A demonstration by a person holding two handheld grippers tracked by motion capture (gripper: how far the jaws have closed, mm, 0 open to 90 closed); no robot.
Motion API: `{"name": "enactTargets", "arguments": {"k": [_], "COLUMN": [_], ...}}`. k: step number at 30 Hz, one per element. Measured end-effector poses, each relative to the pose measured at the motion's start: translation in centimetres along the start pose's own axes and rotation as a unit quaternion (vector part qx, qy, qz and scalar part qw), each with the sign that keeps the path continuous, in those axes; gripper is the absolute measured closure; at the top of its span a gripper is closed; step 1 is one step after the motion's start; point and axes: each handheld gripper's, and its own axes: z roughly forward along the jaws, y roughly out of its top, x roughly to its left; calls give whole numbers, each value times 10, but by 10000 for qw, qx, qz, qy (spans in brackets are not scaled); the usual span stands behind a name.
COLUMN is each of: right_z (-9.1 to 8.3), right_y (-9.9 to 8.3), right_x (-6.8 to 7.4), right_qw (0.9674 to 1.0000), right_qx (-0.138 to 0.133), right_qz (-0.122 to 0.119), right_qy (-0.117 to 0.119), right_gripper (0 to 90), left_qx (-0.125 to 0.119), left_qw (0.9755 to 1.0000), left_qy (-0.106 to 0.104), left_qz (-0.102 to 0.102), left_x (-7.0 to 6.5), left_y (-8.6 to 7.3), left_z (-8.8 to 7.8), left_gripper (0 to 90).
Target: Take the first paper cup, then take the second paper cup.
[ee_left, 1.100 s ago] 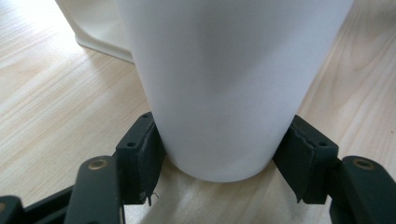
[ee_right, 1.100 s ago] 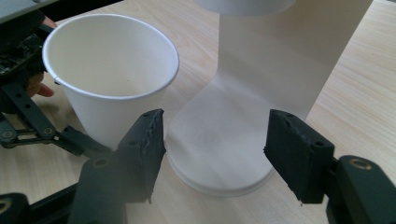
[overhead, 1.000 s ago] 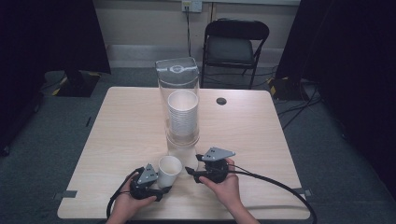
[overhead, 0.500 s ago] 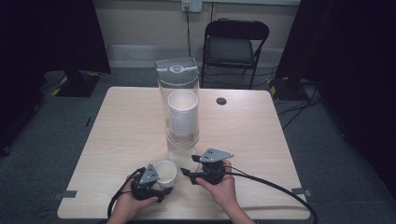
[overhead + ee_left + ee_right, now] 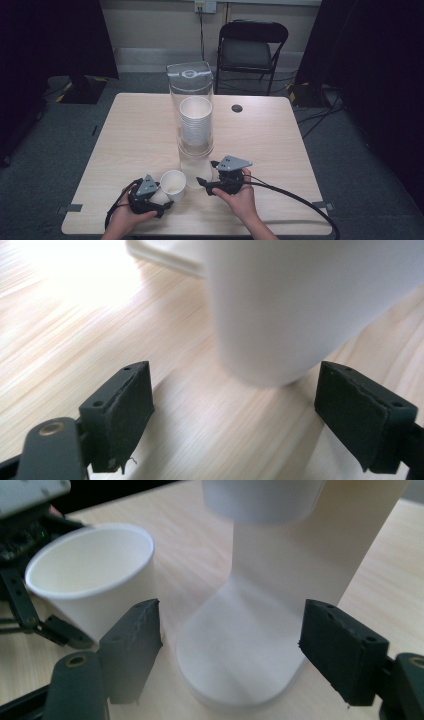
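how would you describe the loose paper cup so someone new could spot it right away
Start at the tall clear dispenser in the middle of the wooden table, which holds a stack of white cups. Look just left of its white base, at the near edge. The paper cup stands there alone, upright and out in the open, unlike the cups stacked inside the tube.

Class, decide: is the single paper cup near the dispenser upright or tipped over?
Upright. The paper cup stands on the table with its open rim upward, its inside visible in the right gripper view.
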Motion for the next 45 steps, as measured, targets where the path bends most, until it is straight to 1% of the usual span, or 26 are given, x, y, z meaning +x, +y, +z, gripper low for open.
{"name": "enactTargets", "arguments": {"k": [1,2,3,4,5,8,9,10,11,12,13,14,16,18,20,21,22,26,28,30,31,32,34,38,40,45], "right_z": [0,1,1,1,2,1,2,4,5,5,5,5,5,7,10,11,12,15,17,20,22,23,25,25,25,24], "right_y": [2,3,5,7,8,14,17,21,25,27,29,29,29,29,29,30,30,33,36,41,43,46,46,47,46,44], "right_x": [-1,-3,-5,-7,-9,-15,-16,-15,-13,-9,-7,-5,-6,-8,-8,-9,-10,-15,-16,-11,-8,-6,-6,-9,-11,-12], "right_qw": [9999,9998,9996,9994,9991,9981,9987,9995,9997,9994,9991,9990,9990,9993,9991,9990,9987,9979,9980,9985,9985,9986,9985,9982,9983,9983], "right_qx": [-85,-173,-226,-281,-348,-552,-447,-281,-206,-212,-211,-257,-269,-252,-385,-439,-512,-630,-624,-516,-502,-491,-531,-567,-555,-575], "right_qz": [47,110,193,209,234,259,246,105,-82,-248,-350,-353,-311,-247,-146,-126,-51,144,104,-144,-217,-208,-104,-199,-148,-122], "right_qy": [-28,13,32,-22,-41,-97,-87,-61,-67,-89,-105,-86,-147,-93,-9,-12,-30,20,91,70,40,-17,-37,-66,-18,50], "right_gripper": [224,229,228,221,219,219,200,196,205,207,211,216,199,211,232,237,238,258,261,267,247,239,263,328,336,349], "left_qx": [10,-24,-6,3,-25,1,-10,-10,-48,-37,-38,-39,-37,-15,-14,-34,-31,-32,-31,-33,-32,-29,-29,-23,-28,-27], "left_qw": [10000,10000,10000,10000,10000,10000,10000,10000,10000,10000,10000,10000,10000,10000,10000,10000,10000,10000,10000,10000,10000,10000,10000,10000,10000,10000], "left_qy": [42,37,62,53,45,4,21,4,-26,-32,-35,-38,-35,-31,-27,-21,-19,-29,-30,-31,-31,-28,-25,-24,-27,-25], "left_qz": [-22,-41,14,7,-54,3,83,86,0,20,19,19,21,19,7,-9,-9,-9,-7,-8,-9,-6,-10,-15,-9,-10], "left_x": [2,4,6,7,7,9,11,11,10,11,11,11,11,10,10,10,10,10,10,10,10,10,10,10,10,10], "left_y": [-1,-2,-3,-4,-5,-7,-8,-8,-9,-9,-9,-9,-9,-9,-9,-10,-10,-10,-9,-10,-10,-9,-10,-10,-10,-10], "left_z": [-1,-2,-3,-4,-4,-8,-9,-9,-9,-9,-9,-9,-9,-9,-9,-9,-9,-9,-9,-9,-9,-9,-9,-9,-9,-9], "left_gripper": [151,150,150,150,150,150,149,149,149,149,149,149,149,148,148,148,148,146,146,146,145,145,146,145,145,145]}}
